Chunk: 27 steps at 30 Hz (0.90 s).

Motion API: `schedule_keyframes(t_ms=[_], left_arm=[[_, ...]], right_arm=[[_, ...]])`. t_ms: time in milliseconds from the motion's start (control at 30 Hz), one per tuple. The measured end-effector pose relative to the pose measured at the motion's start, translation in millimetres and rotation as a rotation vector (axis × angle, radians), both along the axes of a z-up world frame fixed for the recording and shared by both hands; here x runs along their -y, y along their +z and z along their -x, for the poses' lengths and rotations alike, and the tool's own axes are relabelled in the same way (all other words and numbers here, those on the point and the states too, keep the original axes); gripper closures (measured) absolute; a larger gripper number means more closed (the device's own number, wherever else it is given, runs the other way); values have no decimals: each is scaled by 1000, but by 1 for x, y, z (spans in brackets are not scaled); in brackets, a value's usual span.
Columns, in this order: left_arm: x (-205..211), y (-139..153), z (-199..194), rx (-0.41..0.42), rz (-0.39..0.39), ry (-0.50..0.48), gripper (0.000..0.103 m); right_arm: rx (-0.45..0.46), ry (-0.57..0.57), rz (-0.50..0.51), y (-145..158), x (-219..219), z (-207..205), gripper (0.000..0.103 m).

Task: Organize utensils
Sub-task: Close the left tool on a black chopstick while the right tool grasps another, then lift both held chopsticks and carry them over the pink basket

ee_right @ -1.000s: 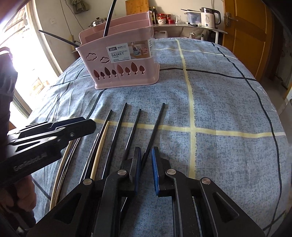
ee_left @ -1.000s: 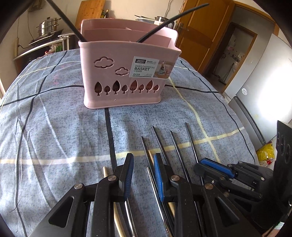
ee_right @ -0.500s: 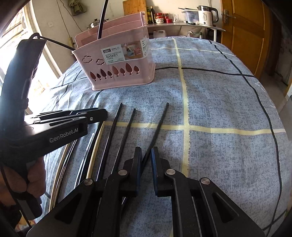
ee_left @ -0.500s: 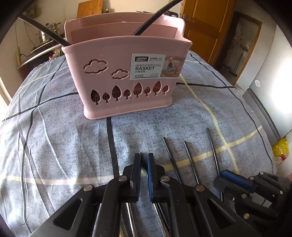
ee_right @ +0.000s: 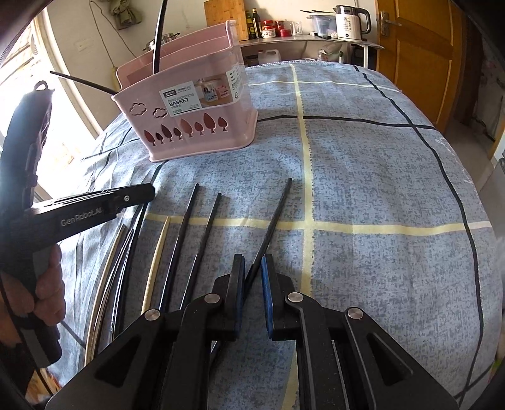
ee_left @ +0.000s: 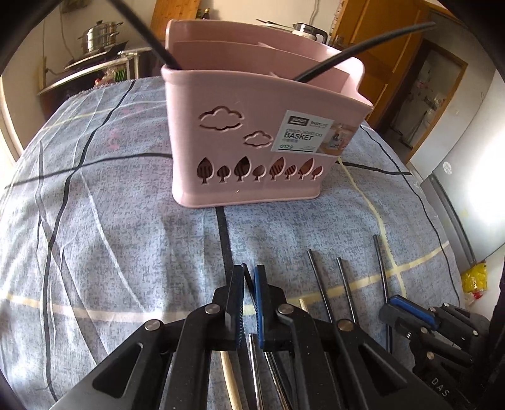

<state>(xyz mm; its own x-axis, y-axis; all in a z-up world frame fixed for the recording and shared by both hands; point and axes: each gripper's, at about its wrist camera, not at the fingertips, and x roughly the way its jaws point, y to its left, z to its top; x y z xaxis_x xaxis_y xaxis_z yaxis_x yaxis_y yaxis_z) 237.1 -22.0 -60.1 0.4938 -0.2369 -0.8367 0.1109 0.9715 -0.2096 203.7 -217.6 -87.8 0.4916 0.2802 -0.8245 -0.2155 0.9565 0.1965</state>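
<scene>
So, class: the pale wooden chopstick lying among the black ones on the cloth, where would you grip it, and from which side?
Probably near the far tip of the pale wooden chopstick, coming straight down, fingers across its width. It lies flat on the cloth, and the black chopsticks beside it leave more room there than nearer the camera.

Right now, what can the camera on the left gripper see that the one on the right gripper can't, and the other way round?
Only the left wrist view shows the steel pot on the shelf and the yellow bag on the floor. It also shows the left gripper shut on a thin dark chopstick.

Only the right wrist view shows the white kettle, the jars on the counter and the person's hand.

Both show the pink basket with two black chopsticks inside, the blue checked cloth, and loose chopsticks lying on it.
</scene>
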Motion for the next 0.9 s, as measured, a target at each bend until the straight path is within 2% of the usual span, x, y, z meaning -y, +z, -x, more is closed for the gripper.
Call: schedule_keyframes(t_ms=[133, 567, 733, 900], left_arm=[[-8, -4, 2, -52, 39, 10, 97], [25, -6, 4, -30, -99, 11, 96], [20, -2, 2, -33, -32, 44, 99], [17, 26, 8, 30, 20, 48, 99]], right_arm=[[-11, 0, 11, 0, -3, -10, 92], [-21, -5, 33, 0, -11, -30, 94], [-26, 15, 37, 1, -13, -32, 97], [8, 23, 19, 16, -11, -24, 98]])
